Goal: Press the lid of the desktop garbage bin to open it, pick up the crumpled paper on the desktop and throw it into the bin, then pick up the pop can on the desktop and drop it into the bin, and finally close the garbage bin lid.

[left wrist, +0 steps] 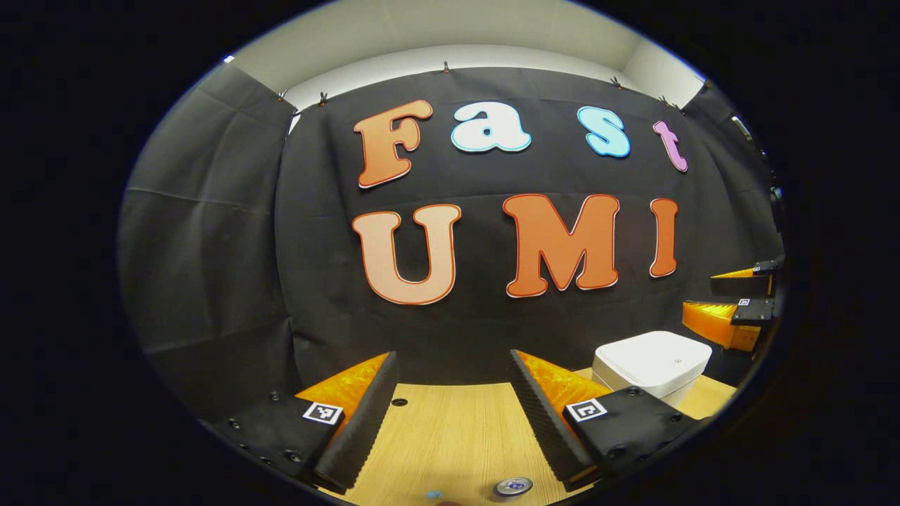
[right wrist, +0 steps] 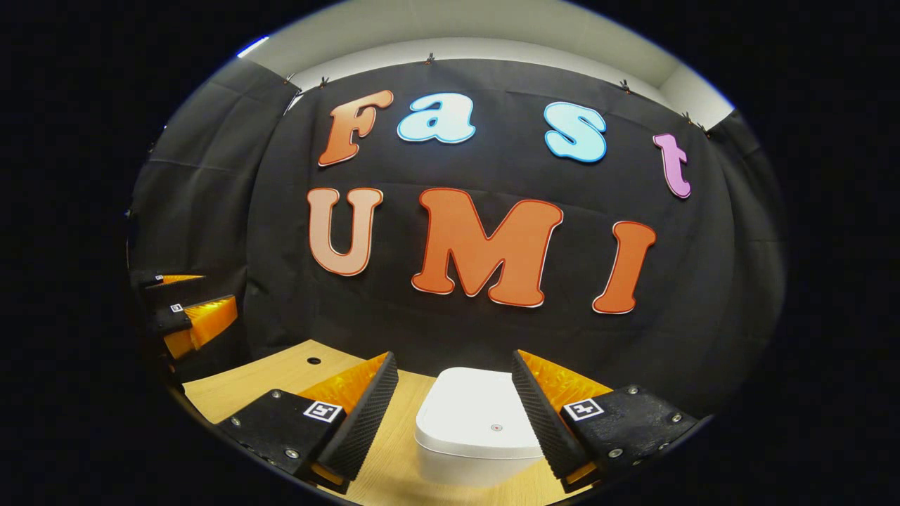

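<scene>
Right claw point(right wrist: 453, 414) spread above closed bin point(right wrist: 472, 422); no legible label.

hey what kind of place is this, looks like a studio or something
Probably a staged recording booth, not a home: black cloth wall pinned up along its top edge, a bare light wooden tabletop, and a white closed-lid plastic desktop bin set out. Handheld tongs hang open above the table.

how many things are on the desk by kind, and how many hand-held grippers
garbage bin: 1, white, lid shut
pop can: 1, top showing at the near edge
small blue item: 1, too small to tell what
left hand-held gripper: 1, open
right hand-held gripper: 1, open
total: 5
</scene>
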Demonstrator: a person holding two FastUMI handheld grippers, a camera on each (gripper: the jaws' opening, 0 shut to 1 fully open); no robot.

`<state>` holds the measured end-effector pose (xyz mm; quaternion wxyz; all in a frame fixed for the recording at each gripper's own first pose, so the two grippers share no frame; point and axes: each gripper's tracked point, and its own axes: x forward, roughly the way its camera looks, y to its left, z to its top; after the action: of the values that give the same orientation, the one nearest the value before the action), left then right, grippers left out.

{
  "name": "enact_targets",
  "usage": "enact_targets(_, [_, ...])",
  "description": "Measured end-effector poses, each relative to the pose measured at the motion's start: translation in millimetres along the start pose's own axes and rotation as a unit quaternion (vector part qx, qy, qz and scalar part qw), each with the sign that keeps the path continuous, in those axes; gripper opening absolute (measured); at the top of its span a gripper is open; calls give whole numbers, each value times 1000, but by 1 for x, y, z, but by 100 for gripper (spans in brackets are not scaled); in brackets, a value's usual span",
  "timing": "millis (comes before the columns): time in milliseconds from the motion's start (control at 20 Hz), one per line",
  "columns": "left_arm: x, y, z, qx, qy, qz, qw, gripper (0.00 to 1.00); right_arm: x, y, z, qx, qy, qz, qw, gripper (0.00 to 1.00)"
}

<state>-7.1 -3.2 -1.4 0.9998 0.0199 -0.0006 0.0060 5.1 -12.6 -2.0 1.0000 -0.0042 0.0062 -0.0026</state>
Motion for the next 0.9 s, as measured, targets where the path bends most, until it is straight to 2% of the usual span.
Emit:
enact_targets(400, [-5,0,-3,23,1,16,1000,99,17,-28,-4,4,6,-14,1000,95])
enact_targets(550, [-7,2,-7,21,7,28,999,100,27,-38,-10,2,15,-18,1000,84])
enact_targets(650, [-7,5,-10,23,11,38,999,99,35,-45,-18,-1,25,-22,999,56])
enact_targets(700, [-8,8,-11,24,12,44,999,99,39,-44,-25,1,34,-17,999,48])
enact_targets(750, [-9,9,-13,25,14,49,998,99,43,-47,-32,4,44,-18,999,36])
enact_targets(800, [-10,11,-13,25,16,54,998,99,46,-52,-37,9,50,-24,998,29])
enact_targets(850, [-11,12,-13,26,18,58,998,99,49,-57,-42,16,54,-29,998,16])
enact_targets(900, [-12,14,-15,27,21,63,997,99,51,-53,-47,27,59,-18,998,11])
